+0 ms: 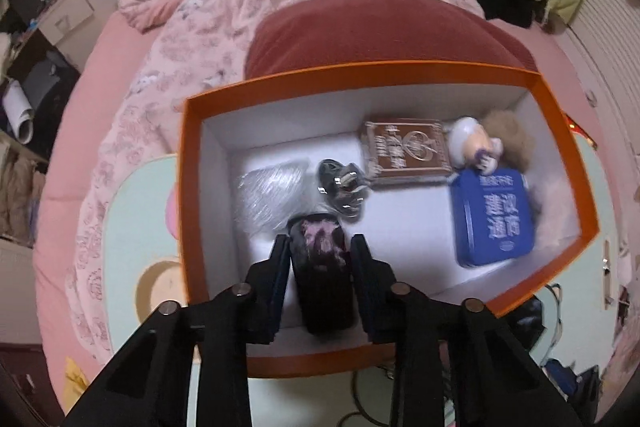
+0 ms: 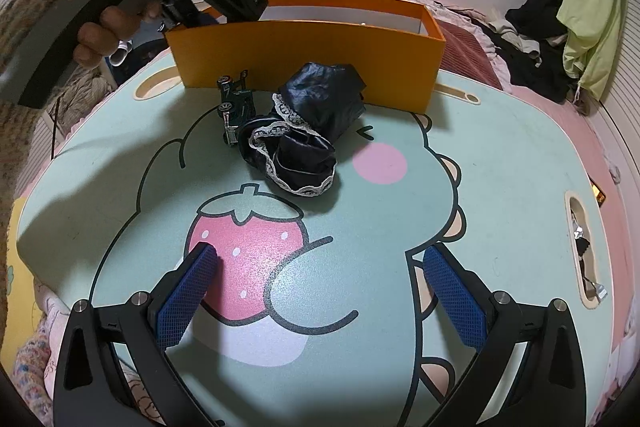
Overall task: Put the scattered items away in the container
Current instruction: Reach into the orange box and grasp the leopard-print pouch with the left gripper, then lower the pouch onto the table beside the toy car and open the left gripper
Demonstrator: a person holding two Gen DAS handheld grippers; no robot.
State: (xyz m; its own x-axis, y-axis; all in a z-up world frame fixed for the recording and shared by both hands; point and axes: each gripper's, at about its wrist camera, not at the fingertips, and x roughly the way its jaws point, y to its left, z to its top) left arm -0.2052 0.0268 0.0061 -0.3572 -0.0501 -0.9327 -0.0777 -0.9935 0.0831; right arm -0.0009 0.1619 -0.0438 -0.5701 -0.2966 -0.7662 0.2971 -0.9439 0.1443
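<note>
Orange cardboard makes the walls of the container (image 1: 192, 195), and its inside is white. My left tongs (image 1: 320, 247) point down into it and are closed on a dark roundish object with purple marks (image 1: 322, 259); both pads press its sides, and it hangs just above the white floor near the front wall. I cannot tell what this object is, because the picture is blurred there.

Already inside the container lie a crumpled clear plastic piece (image 1: 272, 193), a small shiny black item (image 1: 342, 187), a brown card box (image 1: 408, 151), a blue tin with white letters (image 1: 494, 219) and a little doll with fluffy brown hair (image 1: 484, 143) in the far right corner.

My right tongs (image 2: 320, 283) are wide open with nothing between them, above the mint-green surface (image 2: 480, 155) with the strawberry drawing. In front of the orange wall, on the surface, a dark satin cloth with white lace (image 2: 304, 135) still lies, and a small green toy car (image 2: 234, 107) just beside it, touching it on the left.
</note>
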